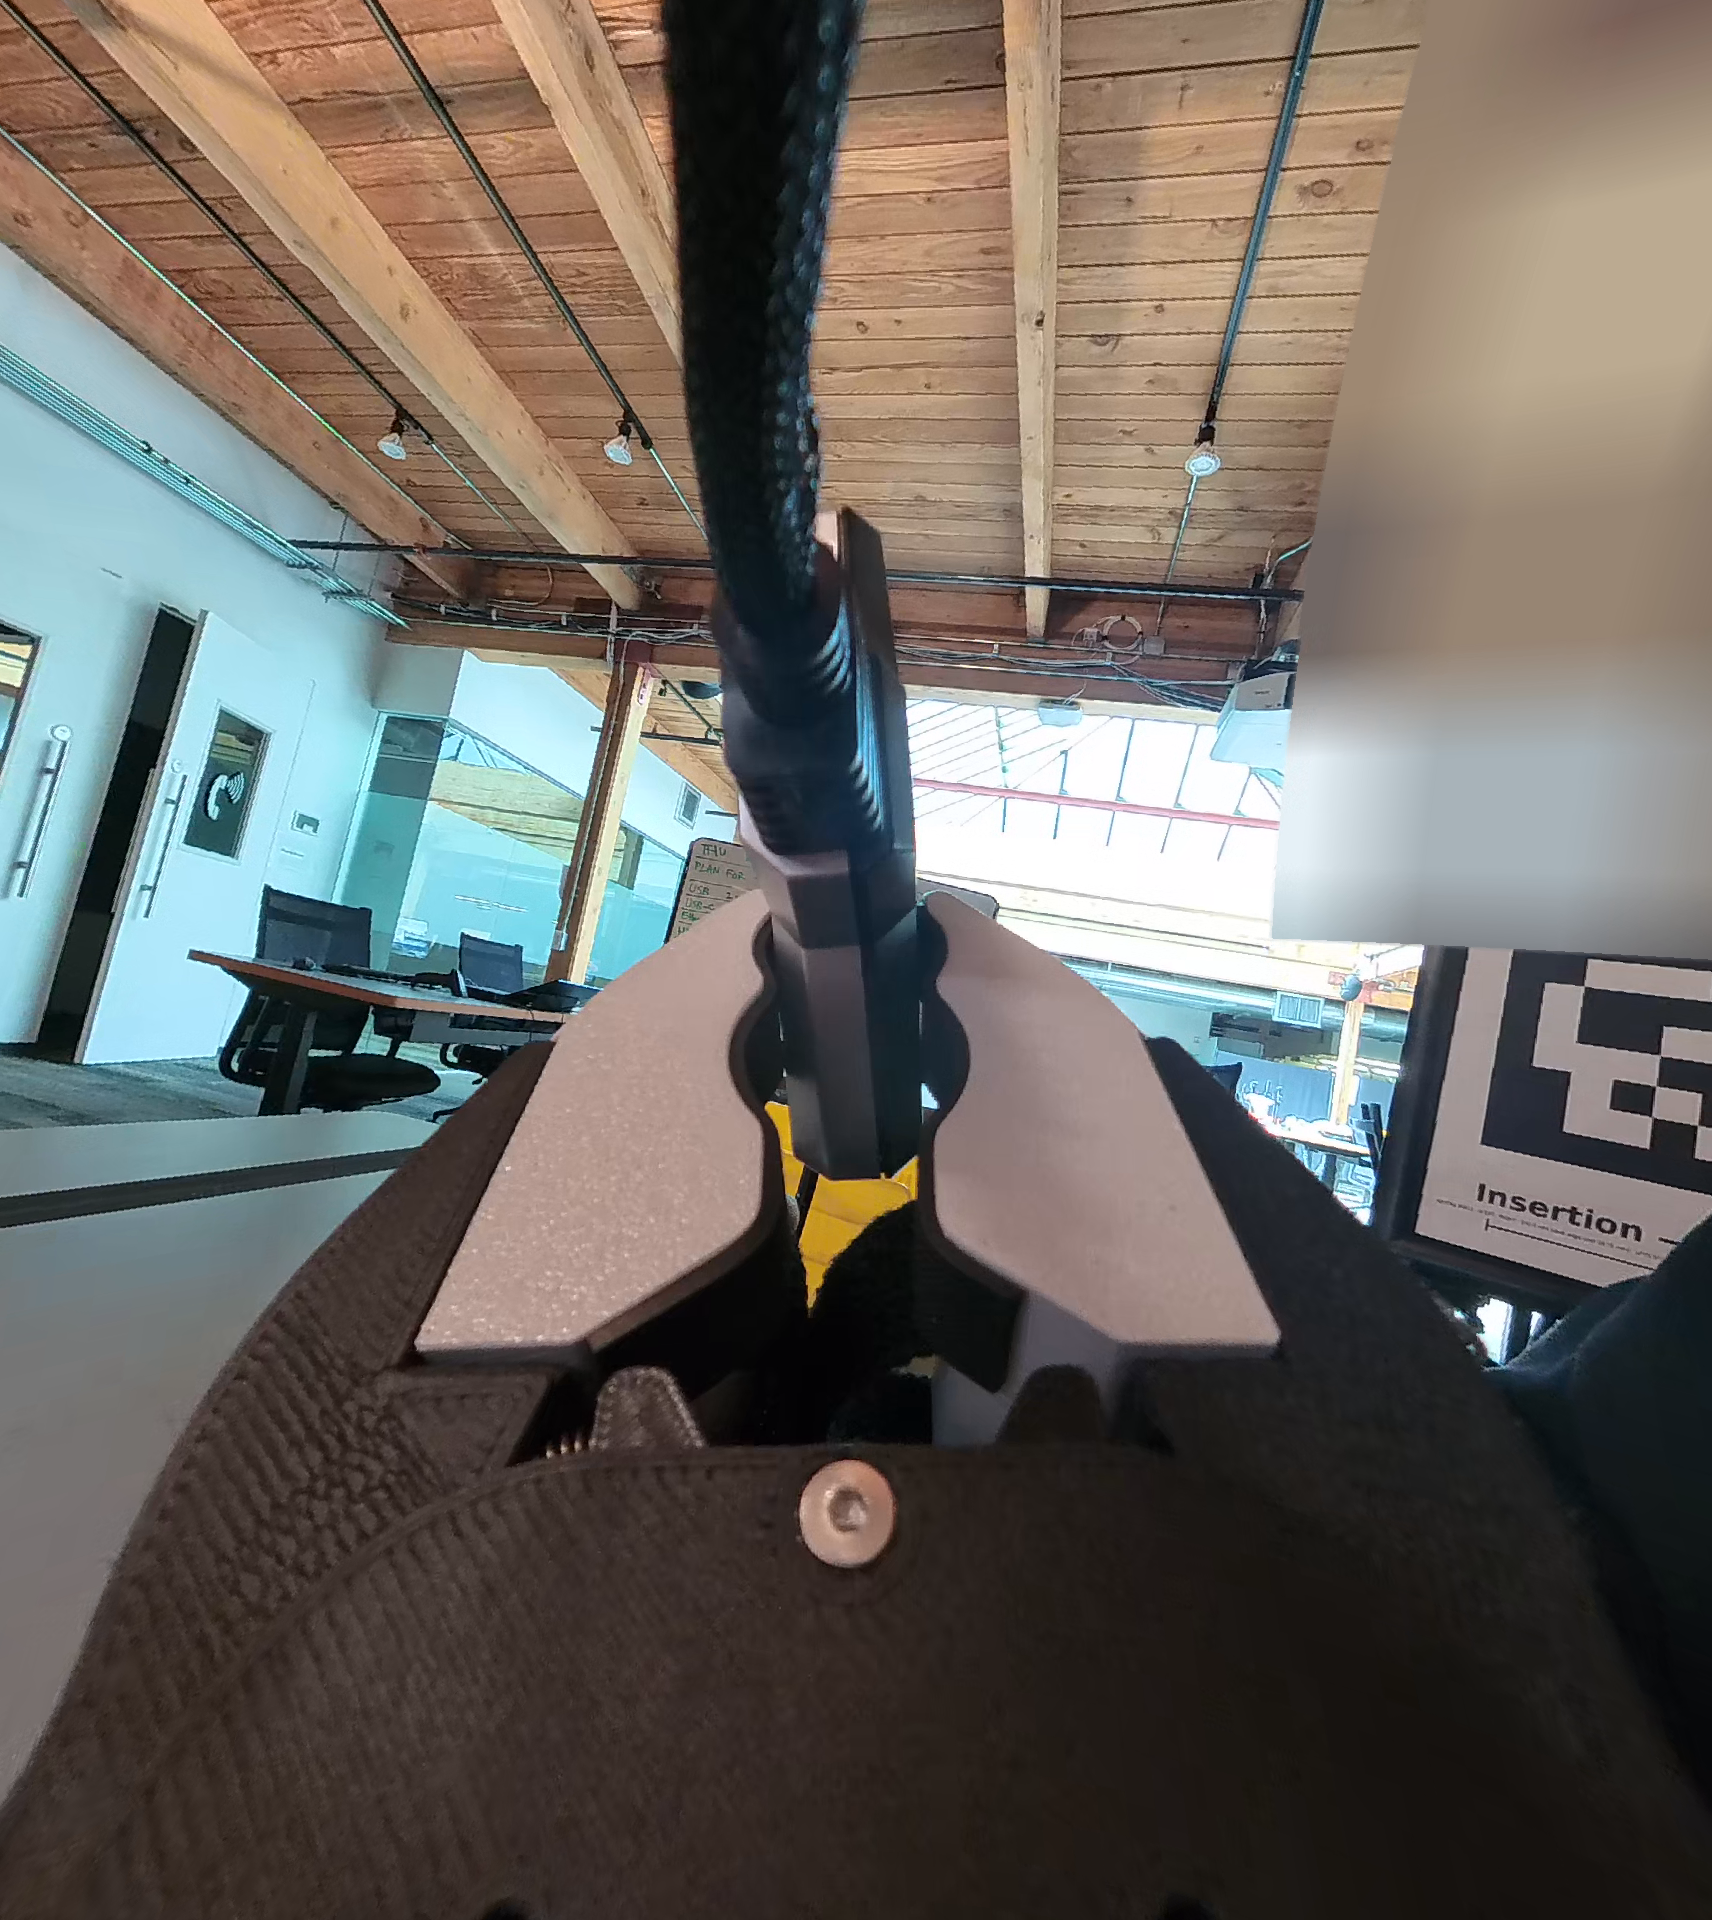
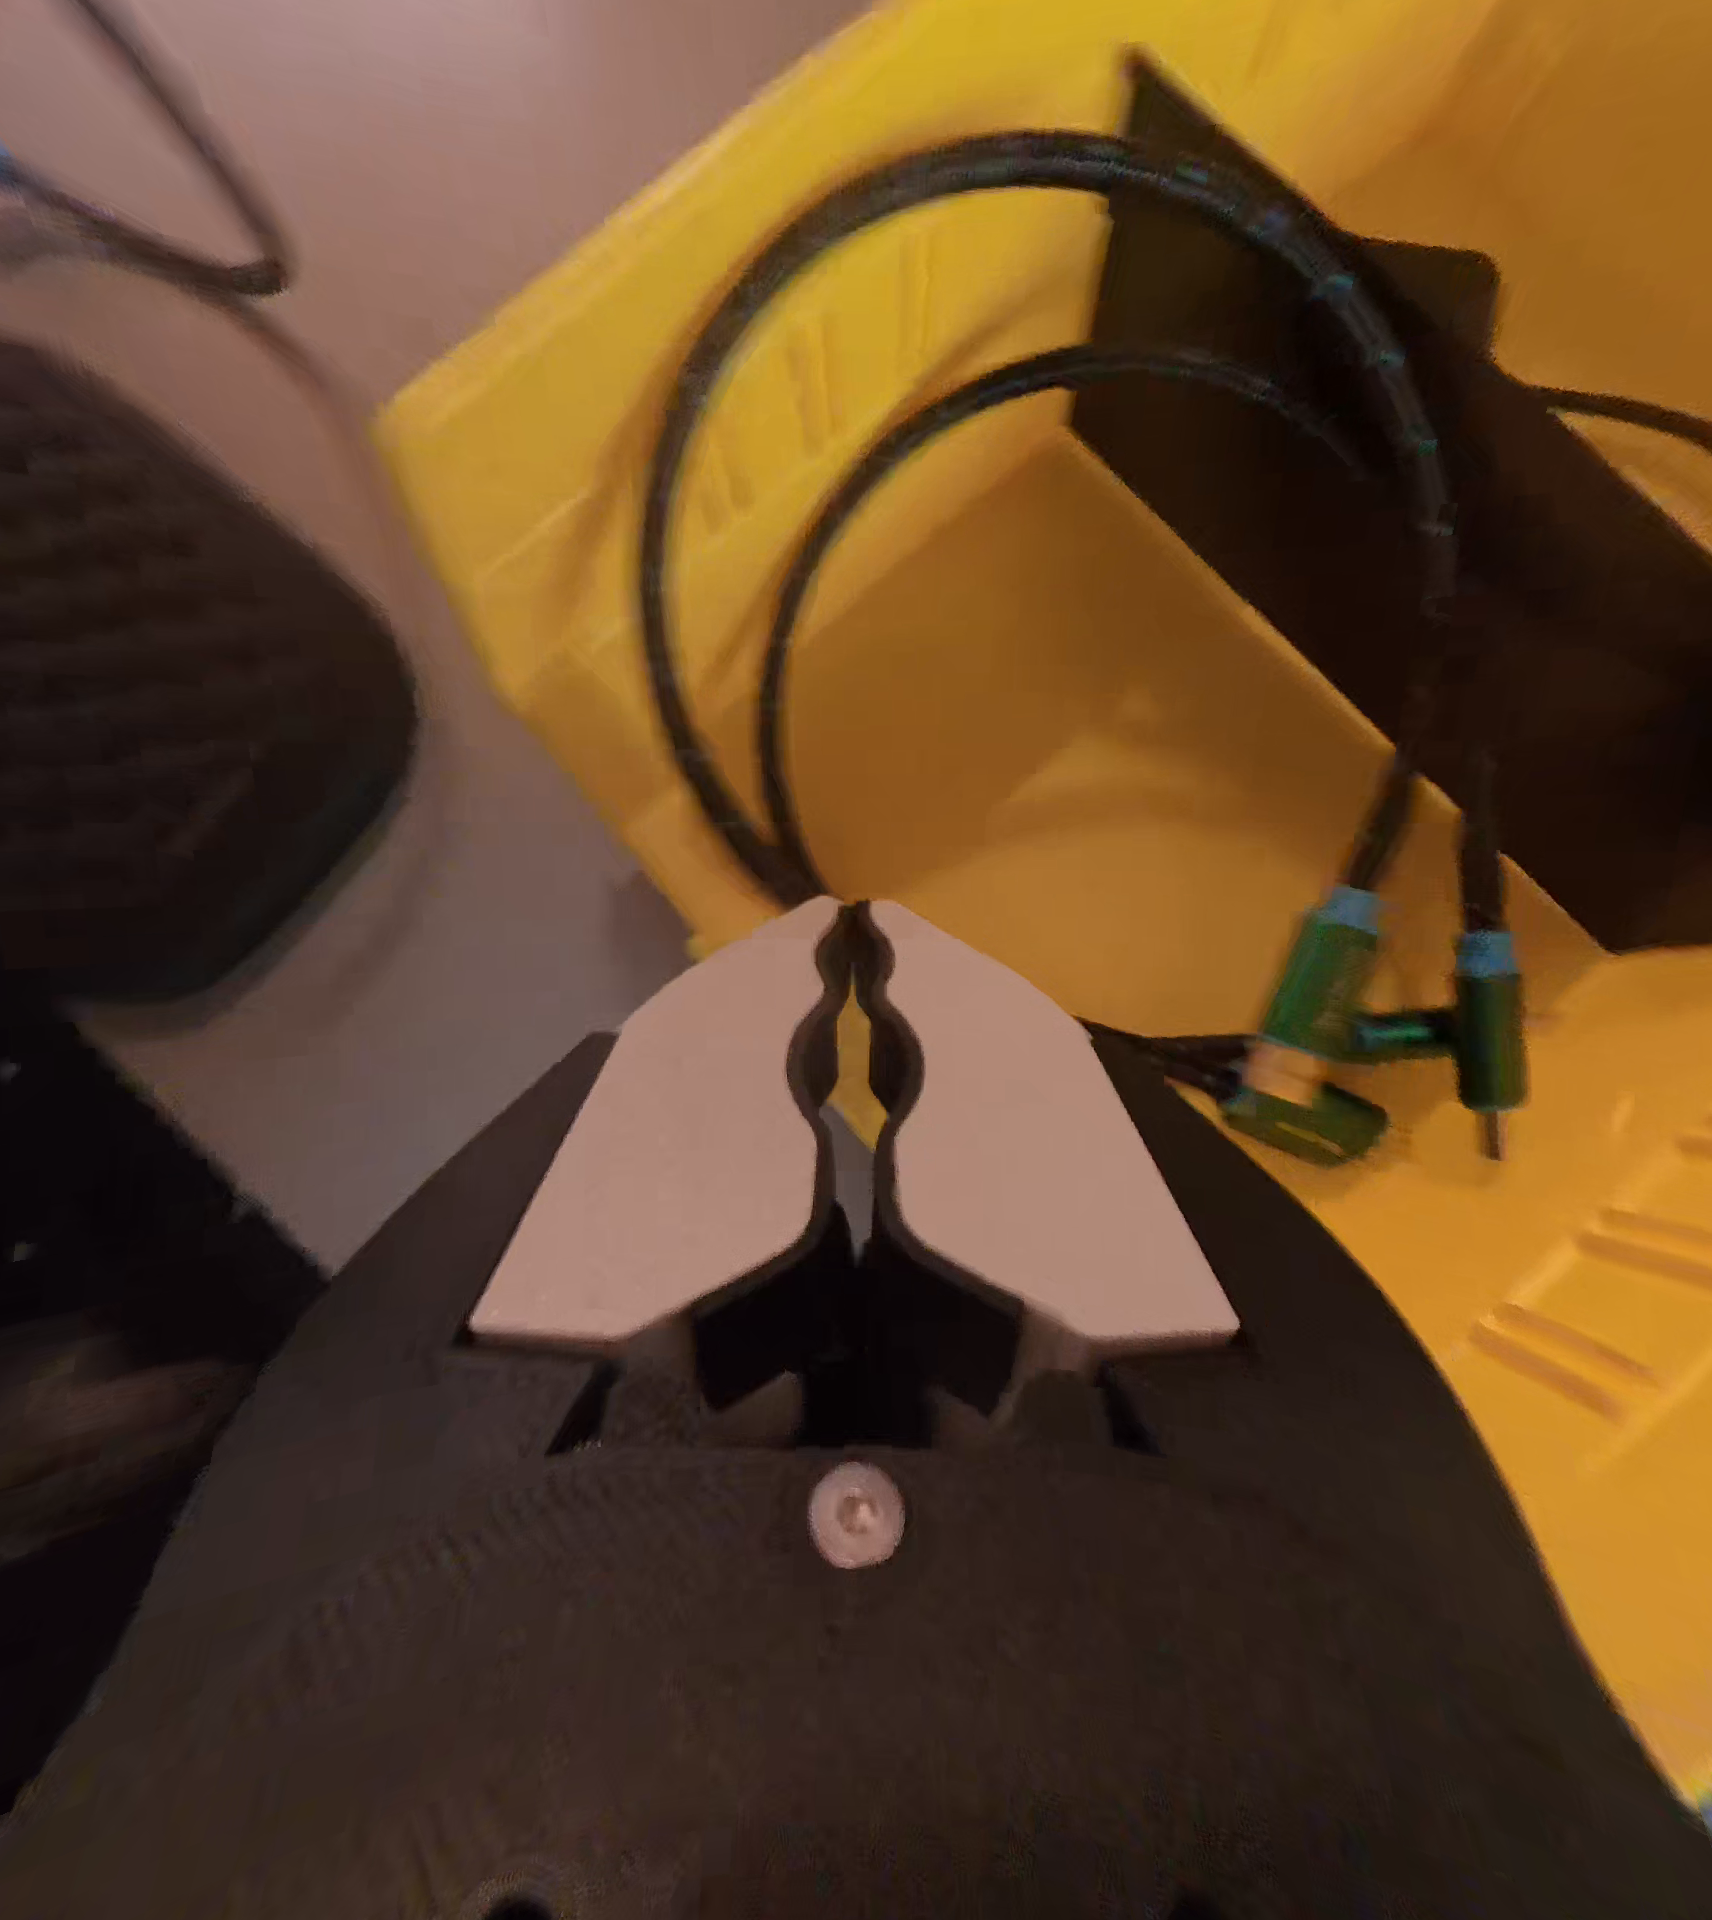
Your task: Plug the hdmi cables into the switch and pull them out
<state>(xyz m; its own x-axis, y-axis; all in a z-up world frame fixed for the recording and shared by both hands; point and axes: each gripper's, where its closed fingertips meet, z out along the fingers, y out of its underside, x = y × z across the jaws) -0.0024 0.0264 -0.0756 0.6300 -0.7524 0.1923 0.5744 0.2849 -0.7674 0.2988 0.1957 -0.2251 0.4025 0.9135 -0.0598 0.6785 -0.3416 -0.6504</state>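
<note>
My left gripper (image 1: 844, 997) points up toward the ceiling and is shut on the dark grey body of an HDMI plug (image 1: 831, 1018). The plug's black braided cable (image 1: 758, 312) rises out of the top of the view. A thin dark flat piece (image 1: 878, 665) stands edge-on behind the plug; I cannot tell what it is. My right gripper (image 2: 854, 909) is shut, its tips over a yellow bin (image 2: 1091, 727). Two thin black cable loops (image 2: 727, 436) run up to those tips and pass from sight; I cannot tell whether they are pinched. No switch shows clearly.
A black divider (image 2: 1351, 499) stands in the bin. Green-ended plugs (image 2: 1330, 987) lie on the bin's floor. My left gripper's dark body (image 2: 104, 675) sits left of the bin, with another black cable (image 2: 208, 239) on the table. A black-and-white marker board (image 1: 1610, 1091) stands at the right.
</note>
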